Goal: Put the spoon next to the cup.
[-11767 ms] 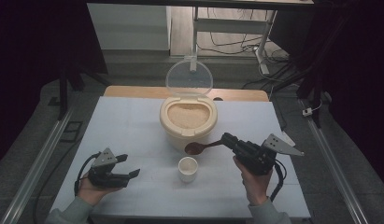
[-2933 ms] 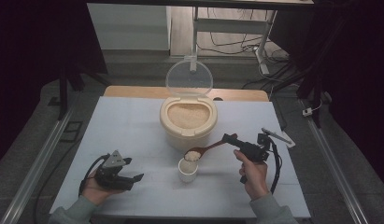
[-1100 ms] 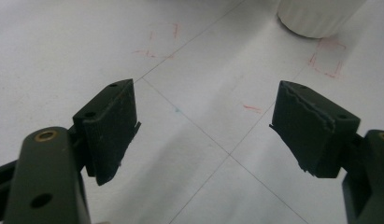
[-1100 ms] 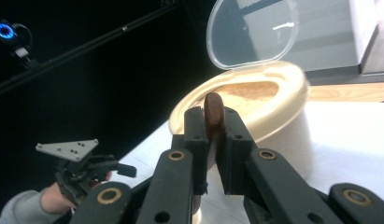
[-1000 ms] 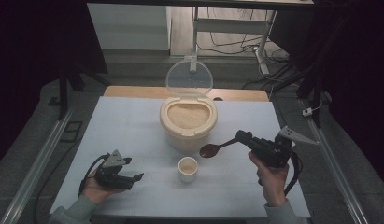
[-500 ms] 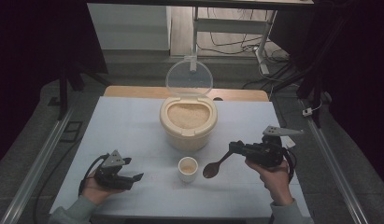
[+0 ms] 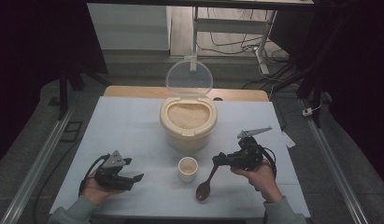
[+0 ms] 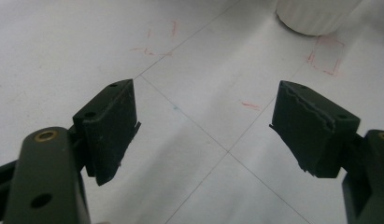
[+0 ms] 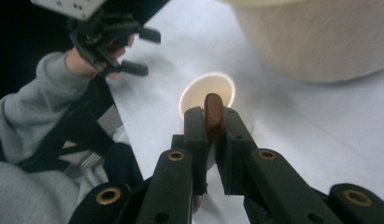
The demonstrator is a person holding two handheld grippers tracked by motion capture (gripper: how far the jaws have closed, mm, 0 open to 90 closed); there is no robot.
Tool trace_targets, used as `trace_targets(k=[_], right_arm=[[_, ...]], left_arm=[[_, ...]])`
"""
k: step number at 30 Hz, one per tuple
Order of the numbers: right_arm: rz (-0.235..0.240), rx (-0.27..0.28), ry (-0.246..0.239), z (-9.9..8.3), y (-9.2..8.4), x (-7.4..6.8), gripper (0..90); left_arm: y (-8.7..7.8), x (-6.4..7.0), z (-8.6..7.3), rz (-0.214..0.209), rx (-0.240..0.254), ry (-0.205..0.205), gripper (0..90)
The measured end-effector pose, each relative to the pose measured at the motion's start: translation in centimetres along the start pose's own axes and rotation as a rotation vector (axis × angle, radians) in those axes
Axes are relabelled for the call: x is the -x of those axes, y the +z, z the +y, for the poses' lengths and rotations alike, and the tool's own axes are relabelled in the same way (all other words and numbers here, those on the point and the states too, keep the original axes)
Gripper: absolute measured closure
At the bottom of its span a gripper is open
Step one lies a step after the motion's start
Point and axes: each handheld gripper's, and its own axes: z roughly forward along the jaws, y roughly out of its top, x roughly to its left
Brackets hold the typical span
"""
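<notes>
The right gripper has its fingers clamped on the brown wooden spoon, bowl hanging below them beside the small white paper cup (already holding rice), while the left gripper gapes empty.

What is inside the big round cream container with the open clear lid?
The cream container is filled nearly to its rim with pale grains, probably rice. What lies under the grain surface is covered. Its clear lid stands upright behind it.

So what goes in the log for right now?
right gripper shut on spoon | spoon beside cup | left gripper open | rice tub lid up
</notes>
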Motion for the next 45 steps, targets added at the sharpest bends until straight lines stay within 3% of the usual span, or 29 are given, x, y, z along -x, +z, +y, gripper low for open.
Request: trace_targets(k=[3,7,13,18,23,27,39,43,45], right_arm=[[-0.009,-0.034,0.002,0.1,1.0,0.3,83.1],[-0.030,-0.024,0.007,0.3,1.7,0.6,81.6],[-0.147,0.009,-0.008,0.0,2.6,1.7,74.7],[-0.245,0.037,-0.064,-0.4,3.5,2.5,68.1],[-0.311,0.028,-0.082,-0.7,4.7,3.4,62.5],[-0.337,0.031,-0.090,-1.0,5.4,4.0,59.4],[-0.466,-0.049,-0.080,-1.5,7.2,5.2,47.5],[-0.525,-0.082,-0.074,-1.6,7.9,5.4,40.5],[-0.545,-0.071,-0.075,-1.6,7.9,5.5,36.2]], left_arm=[[0.0,0.0,0.0,0.000,-0.001,-0.001,21.9],[0.0,0.0,-0.1,-0.001,-0.002,0.000,21.9],[0.0,0.0,-0.1,-0.001,-0.005,0.000,22.0],[0.1,0.0,-0.2,-0.003,-0.010,0.001,22.0],[0.0,0.0,-0.2,-0.003,-0.009,0.000,21.9],[0.1,0.0,-0.2,-0.003,-0.011,0.001,22.0],[0.1,0.0,-0.2,-0.003,-0.015,0.004,22.0],[0.1,0.0,-0.2,-0.003,-0.017,0.005,21.9],[0.2,0.0,-0.2,-0.003,-0.017,0.003,22.0]])
